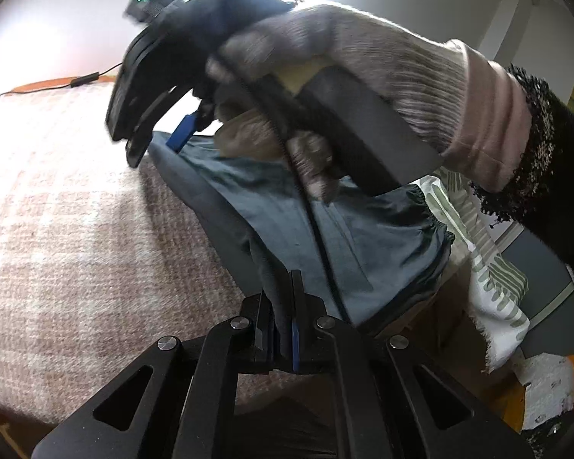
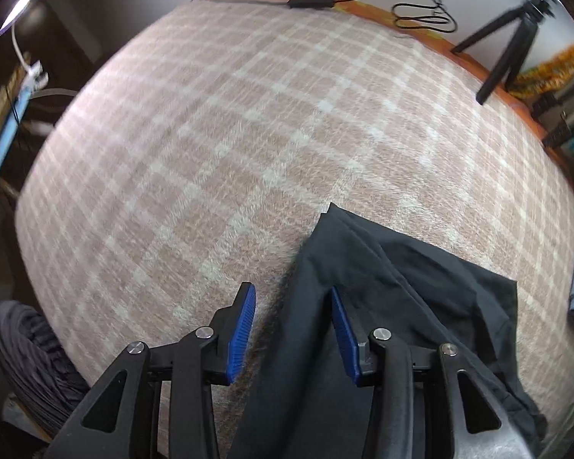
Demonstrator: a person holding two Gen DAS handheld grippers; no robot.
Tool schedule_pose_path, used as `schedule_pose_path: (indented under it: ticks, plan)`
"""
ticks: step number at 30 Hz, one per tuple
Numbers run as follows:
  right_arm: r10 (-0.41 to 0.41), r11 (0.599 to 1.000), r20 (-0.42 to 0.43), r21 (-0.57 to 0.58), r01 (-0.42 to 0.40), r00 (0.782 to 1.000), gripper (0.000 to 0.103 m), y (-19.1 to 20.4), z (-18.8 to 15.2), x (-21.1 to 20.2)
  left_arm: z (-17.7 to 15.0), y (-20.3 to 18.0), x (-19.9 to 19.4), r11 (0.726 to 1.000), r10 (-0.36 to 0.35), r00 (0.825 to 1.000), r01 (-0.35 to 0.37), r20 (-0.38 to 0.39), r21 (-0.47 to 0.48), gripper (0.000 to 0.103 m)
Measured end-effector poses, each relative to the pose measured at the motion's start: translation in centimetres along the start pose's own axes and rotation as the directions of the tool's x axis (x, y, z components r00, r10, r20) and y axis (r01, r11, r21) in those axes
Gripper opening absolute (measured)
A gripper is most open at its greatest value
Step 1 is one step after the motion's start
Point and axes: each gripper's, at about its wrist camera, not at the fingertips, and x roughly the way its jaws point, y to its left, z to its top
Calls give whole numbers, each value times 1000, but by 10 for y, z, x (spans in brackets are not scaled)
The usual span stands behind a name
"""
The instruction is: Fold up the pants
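Two tools, one pants point(image 1: 348, 244): left tool point(image 1: 283, 329) clamped, right tool point(image 2: 292, 329) spread.

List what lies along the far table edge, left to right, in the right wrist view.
Black inline box on the cable → coiled black cable → small black tripod.

The pants point(image 2: 367, 298) look near-black from my right side and a slaty blue-grey point(image 1: 325, 229) from my left, lying on a blanket point(image 2: 229, 134) checked in dusty pink with pale cream lines. My fingers point(image 2: 245, 321) have bright blue ribbed pads on black arms, and my right hand point(image 1: 344, 72) wears a grey-beige knit glove with a pale pink cuff. Beyond the blanket runs an orange edge point(image 2: 474, 57), with a black tripod point(image 2: 512, 38) and black cable point(image 2: 421, 11) on it, and a white cloth with grey-green stripes point(image 1: 490, 267).
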Motion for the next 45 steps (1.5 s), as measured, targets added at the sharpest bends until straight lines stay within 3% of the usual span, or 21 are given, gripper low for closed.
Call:
schedule_pose_path:
  ticks: [1,2,3,6,15,26,34,45]
  plan:
    - [-27,1000,-9,-13,27,1000,37,1,0,3,1,-2,1,1000,-3,1000,3,0,4,4]
    - [-35,999,-9,-13,35,999,22,-1,1,5,2,-4,0,1000,-7,1000,7,2,11,4]
    - [-27,1000,-4,-7,27,1000,14,-3,0,4,3,-6,0,1000,-8,1000,8,5,15,4]
    - [28,999,59,39,-30,998,3,-18,-6,-10,7,-9,-2,1000,-21,1000,21,11,23,4]
    - [133,965,286,183,-190,949,0,-85,-45,-83,30,-41,-1,989,-118,993,115,26,95,4]
    - [73,907,442,343,-244,894,0,-176,-121,-140,47,-99,28,950,-248,969,247,-17,192,4]
    - [3,870,469,434,-233,883,0,-240,-173,-151,54,-137,54,911,-319,945,327,-74,253,4]
    - [-114,837,420,529,-141,900,0,-311,-234,-154,57,-205,108,849,-401,903,429,-153,308,4]
